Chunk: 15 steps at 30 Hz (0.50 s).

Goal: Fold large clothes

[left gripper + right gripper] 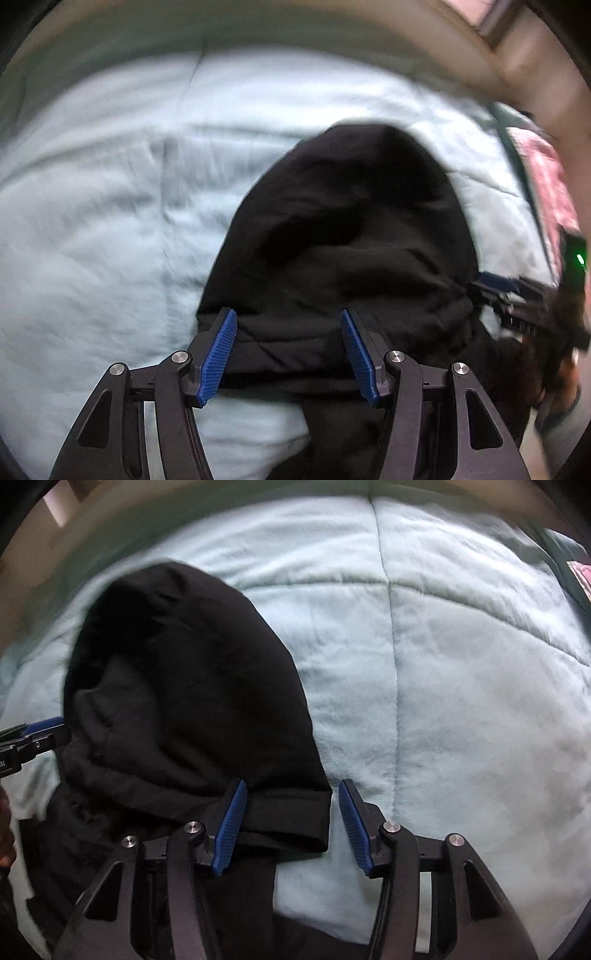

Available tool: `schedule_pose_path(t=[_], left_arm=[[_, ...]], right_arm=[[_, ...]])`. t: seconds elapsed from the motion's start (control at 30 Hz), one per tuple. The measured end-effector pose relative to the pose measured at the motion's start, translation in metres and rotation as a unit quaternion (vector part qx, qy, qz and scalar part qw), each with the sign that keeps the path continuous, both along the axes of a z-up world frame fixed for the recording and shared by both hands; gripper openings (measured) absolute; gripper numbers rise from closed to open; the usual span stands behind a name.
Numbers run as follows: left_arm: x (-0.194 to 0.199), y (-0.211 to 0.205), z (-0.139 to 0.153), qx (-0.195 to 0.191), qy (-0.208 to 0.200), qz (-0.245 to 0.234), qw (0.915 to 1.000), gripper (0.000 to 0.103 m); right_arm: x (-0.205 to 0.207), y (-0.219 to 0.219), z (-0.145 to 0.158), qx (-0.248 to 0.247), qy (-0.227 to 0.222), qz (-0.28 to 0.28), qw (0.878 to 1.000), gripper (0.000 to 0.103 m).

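A black garment (351,229) lies bunched on a pale blue quilt (110,221). My left gripper (288,314) hangs over the garment's near hem. Its blue pads (218,354) stand apart with the hem lying between them. I cannot see the pads pressing on the cloth. In the right wrist view the same garment (184,686) fills the left half. My right gripper (292,784) is open over the garment's near right corner, with a gap between the cloth and the right pad (354,827). Each gripper shows at the edge of the other's view, the right gripper (517,299) and the left gripper (33,734).
The quilt (461,683) spreads wide to the right of the garment, with stitched seams across it. A pink patterned cloth (546,184) lies at the bed's far right edge. A beige surround (480,55) rims the bed. A person's hand (5,830) shows at the left edge.
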<state>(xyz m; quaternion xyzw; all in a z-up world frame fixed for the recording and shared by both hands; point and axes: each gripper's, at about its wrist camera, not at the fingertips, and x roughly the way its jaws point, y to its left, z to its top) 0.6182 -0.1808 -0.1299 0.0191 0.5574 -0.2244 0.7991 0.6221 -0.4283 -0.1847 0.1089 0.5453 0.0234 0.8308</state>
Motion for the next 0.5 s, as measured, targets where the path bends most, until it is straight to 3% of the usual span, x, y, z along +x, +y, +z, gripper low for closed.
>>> schedule_pose_path(t=[0.1,0.17,0.3,0.43,0.5], left_arm=[[0.011,0.008,0.028,-0.009,-0.037,-0.003,0.9993,0.061],[0.032,0.007,0.033,-0.018,-0.034,-0.002,0.9992,0.07],[0.077,-0.002,0.014,-0.044,0.021,-0.028,0.9984,0.071],[0.109,-0.005,-0.019,-0.111,0.099,-0.049,0.9877,0.071],[0.117,-0.007,-0.035,-0.109,0.113,-0.047,0.9865,0.071]], right_arm=[[0.005,-0.018,0.026,0.014,-0.025,-0.008,1.0,0.058],[0.02,-0.025,0.04,0.026,-0.041,-0.006,0.999,0.062],[0.065,-0.02,0.049,0.049,-0.041,0.036,0.997,0.065],[0.122,-0.002,0.031,0.094,-0.016,0.083,0.992,0.065],[0.139,0.012,0.015,0.118,0.005,0.111,0.987,0.065]])
